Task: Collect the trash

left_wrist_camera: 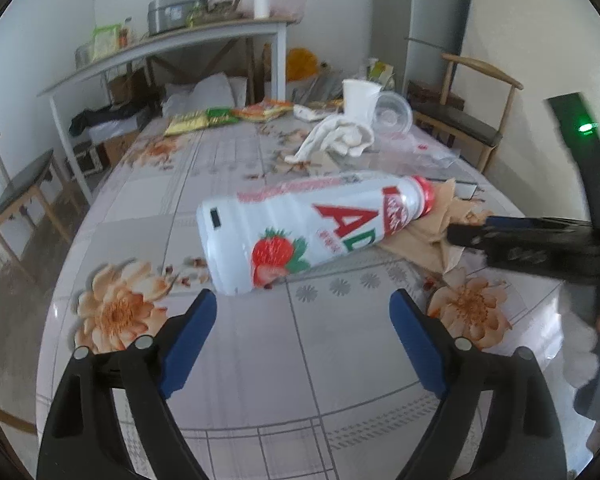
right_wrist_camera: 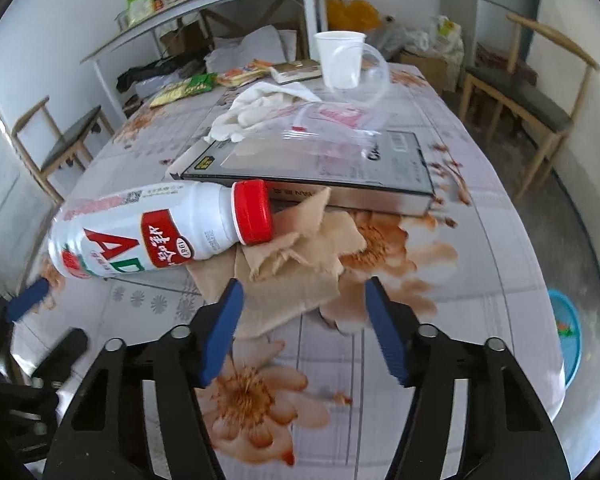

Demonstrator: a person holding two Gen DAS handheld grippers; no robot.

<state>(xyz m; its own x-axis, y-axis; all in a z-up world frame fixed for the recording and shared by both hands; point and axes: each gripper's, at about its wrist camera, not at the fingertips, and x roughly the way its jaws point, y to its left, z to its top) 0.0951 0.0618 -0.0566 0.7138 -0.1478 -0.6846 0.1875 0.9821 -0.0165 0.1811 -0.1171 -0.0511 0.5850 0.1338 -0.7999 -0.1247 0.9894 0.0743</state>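
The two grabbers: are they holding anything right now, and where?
Nothing is held. The left gripper stands open just short of the lying bottle. The right gripper is open over the brown paper, not pinching it.

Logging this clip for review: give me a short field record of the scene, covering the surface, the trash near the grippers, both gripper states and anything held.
surface: table with floral cloth
bottle: white, red cap, on its side, neck on the brown paper
brown paper: crumpled, partly under the bottle
left gripper: open, just short of the bottle's base
right gripper: open, over the paper's edge
held: nothing
also: flat box, paper cup
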